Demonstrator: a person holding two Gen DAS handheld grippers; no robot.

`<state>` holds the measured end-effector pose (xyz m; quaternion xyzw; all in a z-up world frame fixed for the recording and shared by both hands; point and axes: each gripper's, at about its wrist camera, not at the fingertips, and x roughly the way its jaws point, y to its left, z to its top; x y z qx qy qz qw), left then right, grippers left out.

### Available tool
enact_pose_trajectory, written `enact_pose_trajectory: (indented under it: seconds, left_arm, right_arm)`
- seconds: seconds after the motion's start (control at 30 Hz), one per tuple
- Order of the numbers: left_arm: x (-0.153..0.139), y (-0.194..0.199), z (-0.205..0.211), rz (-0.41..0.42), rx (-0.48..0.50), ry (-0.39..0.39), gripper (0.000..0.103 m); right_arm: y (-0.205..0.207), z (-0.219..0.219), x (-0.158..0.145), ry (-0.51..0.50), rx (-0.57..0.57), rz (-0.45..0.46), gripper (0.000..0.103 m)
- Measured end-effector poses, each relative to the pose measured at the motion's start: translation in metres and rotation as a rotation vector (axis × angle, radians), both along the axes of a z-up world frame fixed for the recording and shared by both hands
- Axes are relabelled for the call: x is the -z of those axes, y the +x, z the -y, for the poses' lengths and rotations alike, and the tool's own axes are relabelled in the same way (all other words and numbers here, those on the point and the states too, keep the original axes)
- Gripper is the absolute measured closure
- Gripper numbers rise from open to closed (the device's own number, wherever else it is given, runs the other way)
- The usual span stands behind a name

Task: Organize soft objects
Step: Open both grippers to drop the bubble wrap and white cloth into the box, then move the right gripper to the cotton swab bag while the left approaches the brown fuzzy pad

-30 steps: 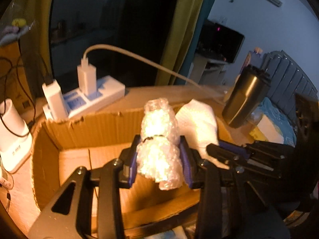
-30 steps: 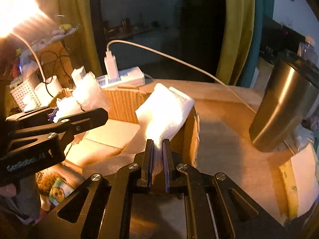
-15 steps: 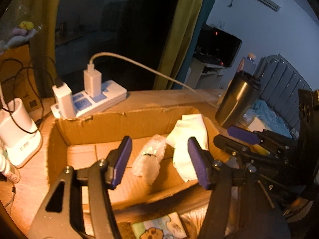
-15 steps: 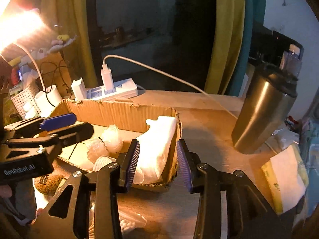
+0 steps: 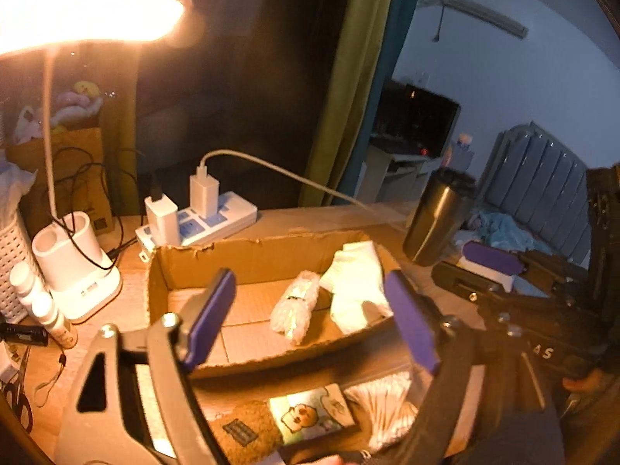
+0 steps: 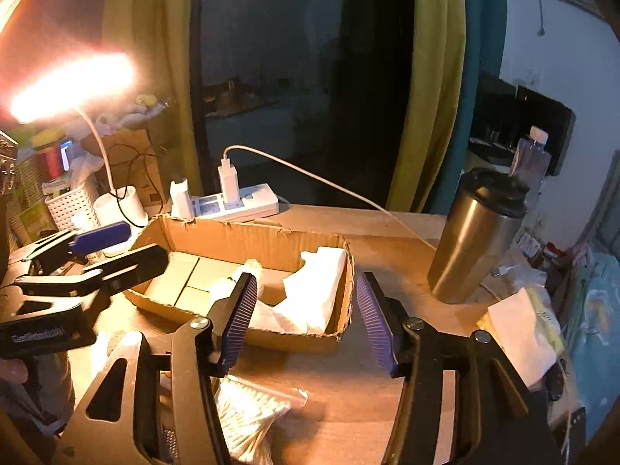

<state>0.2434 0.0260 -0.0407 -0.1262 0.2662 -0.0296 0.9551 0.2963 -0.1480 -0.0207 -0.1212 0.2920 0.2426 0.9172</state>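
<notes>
Both of your tools are empty. The left tool (image 5: 310, 321) has its purple pads spread wide with nothing between them, and the right tool (image 6: 306, 319) is spread just as wide and holds nothing either. Both hang on the near side of the cardboard box (image 5: 252, 255), above the counter (image 6: 387, 232), which leaves you a plain look into it.

The soft things lie where they belong: the bubble-wrap roll (image 5: 296, 306) rests on the box floor near the middle, and the folded white cloth (image 5: 356, 286) leans into the right end, against the wall — probably because that corner props it up. The two look to be touching or very nearly so (the glare makes it hard to say).

Still outside the box, on the near counter, are a bag of cotton swabs (image 6: 248, 422), a brown fuzzy pad (image 5: 240, 430) and a small cartoon packet (image 5: 310, 414) — likely your next candidates, with the swab bag handiest for the right tool.

Mind the steel tumbler (image 6: 476, 236) standing to the right of the box.
</notes>
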Motion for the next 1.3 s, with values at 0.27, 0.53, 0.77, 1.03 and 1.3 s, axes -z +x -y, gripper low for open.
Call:
enact_pose_trajectory:
  seconds: [0.27,0.53,0.77,1.03,1.3]
  left_arm:
    - [-0.017,-0.029,-0.006,0.035,0.011,0.018,0.021]
    - [-0.033,-0.06,-0.011,0.065,0.005,0.047,0.021]
    - [-0.032,-0.08,-0.017,0.06,-0.005,0.069,0.021]
    - [-0.019,-0.094,-0.023,0.031,-0.021,0.103,0.021]
    - [0.0,-0.101,-0.023,0.003,-0.079,0.175,0.021]
  right_arm:
    - [-0.031,0.002,-0.02,0.007,0.012,0.047,0.045]
    - [-0.061,0.003,-0.037,0.008,0.035,0.094,0.044]
    - [-0.079,0.003,-0.039,0.014,0.038,0.103,0.043]
    - [-0.094,0.004,-0.029,0.023,0.03,0.088,0.043]
    - [-0.095,0.001,-0.01,-0.001,0.009,0.062,0.043]
